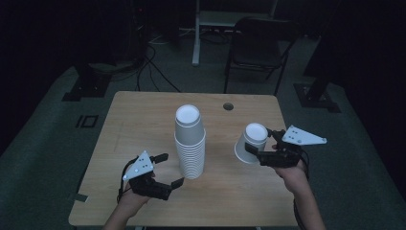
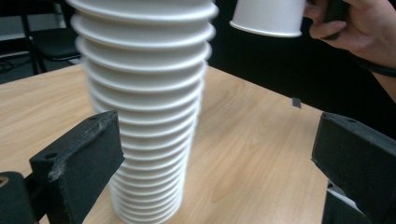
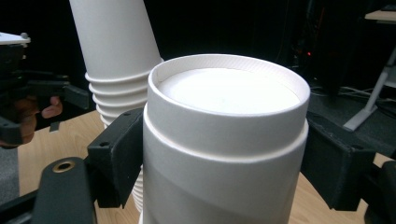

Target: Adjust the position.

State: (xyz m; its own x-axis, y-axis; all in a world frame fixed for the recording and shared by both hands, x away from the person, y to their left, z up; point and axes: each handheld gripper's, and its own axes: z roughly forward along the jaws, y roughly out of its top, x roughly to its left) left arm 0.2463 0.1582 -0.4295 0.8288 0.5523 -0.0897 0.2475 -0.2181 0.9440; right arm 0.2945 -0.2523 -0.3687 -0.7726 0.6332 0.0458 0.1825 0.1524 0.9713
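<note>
Nearest to me, my left gripper [image 1: 167, 168] sits low over the near left part of the wooden table [image 1: 134, 120], its jaws spread wide and holding nothing. In the left gripper view the two black jaws stand well apart, with the stack just ahead and toward the left jaw, not touched by either.

The stack of white paper cups [image 1: 190, 143] stands upside down near the middle of the table, bases up, the nested rims forming a ribbed column that widens toward the tabletop. It looks upright, or very nearly so.

To the right of it, my right gripper [image 1: 262, 149] is clamped on a single white paper cup [image 1: 251, 142], also bottom-up and tilted, lifted clear of the table. In the right gripper view the jaws press on either side of that cup's wall just below its recessed base. The cup is plain white with a raised ring around the base. It hangs near the stack but apart from it.

My right hand [image 1: 290, 175] grips from behind, the forearm coming in from the near edge.

Beyond the table stands a dark chair [image 1: 261, 43].
</note>
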